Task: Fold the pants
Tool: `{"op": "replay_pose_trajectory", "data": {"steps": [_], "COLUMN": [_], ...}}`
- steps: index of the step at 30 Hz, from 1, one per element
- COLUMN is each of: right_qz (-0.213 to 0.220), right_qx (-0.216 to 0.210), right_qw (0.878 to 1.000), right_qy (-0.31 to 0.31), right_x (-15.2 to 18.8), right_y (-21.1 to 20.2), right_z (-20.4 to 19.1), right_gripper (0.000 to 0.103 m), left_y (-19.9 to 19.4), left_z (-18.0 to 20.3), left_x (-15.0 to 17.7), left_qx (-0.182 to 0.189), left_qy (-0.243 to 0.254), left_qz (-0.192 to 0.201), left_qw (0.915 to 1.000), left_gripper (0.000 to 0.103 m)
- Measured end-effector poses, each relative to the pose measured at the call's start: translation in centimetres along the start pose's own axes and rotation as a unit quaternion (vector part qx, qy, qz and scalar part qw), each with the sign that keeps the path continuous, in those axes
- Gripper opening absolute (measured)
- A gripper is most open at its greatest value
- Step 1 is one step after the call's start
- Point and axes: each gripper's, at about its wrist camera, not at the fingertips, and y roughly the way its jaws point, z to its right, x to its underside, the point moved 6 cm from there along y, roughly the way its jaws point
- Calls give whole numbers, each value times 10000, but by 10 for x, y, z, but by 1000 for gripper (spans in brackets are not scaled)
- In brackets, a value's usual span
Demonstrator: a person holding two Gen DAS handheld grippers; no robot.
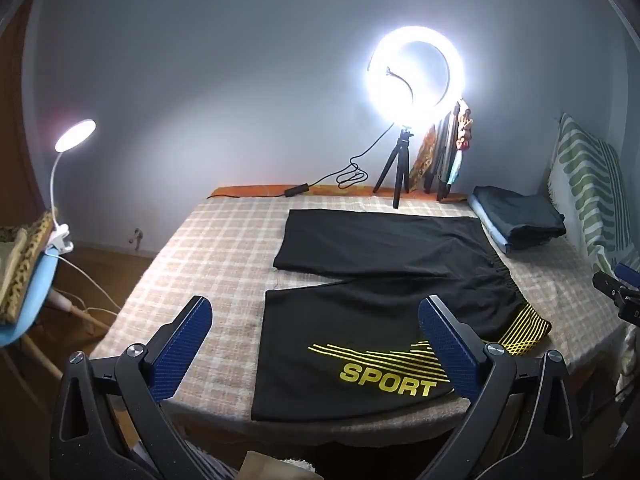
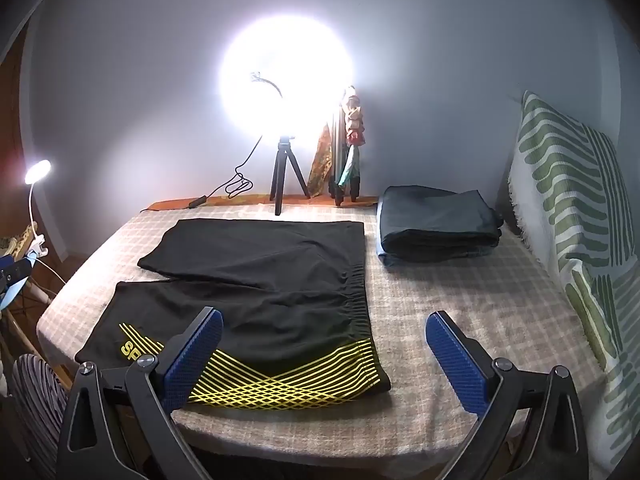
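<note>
On a checked bed cover [image 2: 460, 292] under a glaring ring light [image 1: 414, 76]: left gripper [image 1: 316, 344] spread wide, empty, over black shorts [image 1: 360, 344] lying flat ahead; right gripper [image 2: 324, 354] likewise agape, empty, waistband just left of it, folded dark clothes [image 2: 436, 224] beyond.

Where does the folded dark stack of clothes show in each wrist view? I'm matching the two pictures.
Left wrist: folded dark stack at far right, beside the striped pillow.
Right wrist: right of centre, past the waistband.
Shared landmark: ring light tripod.
</note>
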Motion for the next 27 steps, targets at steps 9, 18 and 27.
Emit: {"op": "replay_pose_trajectory", "data": {"steps": [9,18,27], "right_qz": [55,102,131], "right_qx": [-24,-44,-49], "right_qw": [10000,9999,9999], "right_qy": [-22,-14,-27], "right_x": [-3,-4,-5], "right_y": [-2,-8,-10], "right_z": [-7,-6,-8], "right_gripper": [103,103,103], "left_y": [-6,-10,-13], "left_z": [1,1,1], "left_x": [-2,-4,-3], "left_qx": [-34,-35,-39], "left_qy": [-1,-7,10], "left_qz": [90,127,159], "left_qw": [10000,9999,9999], "left_gripper": [103,103,103]}}
